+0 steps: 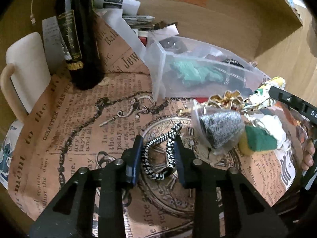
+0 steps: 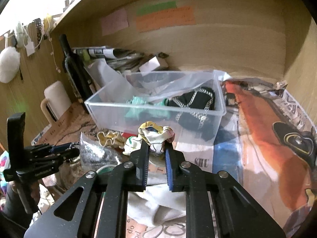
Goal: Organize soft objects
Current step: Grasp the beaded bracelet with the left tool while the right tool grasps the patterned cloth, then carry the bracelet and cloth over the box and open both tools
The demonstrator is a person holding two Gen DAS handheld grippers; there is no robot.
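Note:
My left gripper is open around a black-and-white striped hair tie that lies on the newspaper-print sheet. My right gripper is shut on a white patterned scrunchie and holds it in front of the clear plastic bin. The scrunchie also shows in the left wrist view. The bin holds a teal soft item and a black item with a chain. A gold scrunchie, a clear cup with grey fabric and a green-yellow sponge lie nearby.
A dark bottle and a white mug stand at the left. Papers are stacked behind the bin. A wooden back wall with coloured notes closes the space. An orange printed sheet lies at the right.

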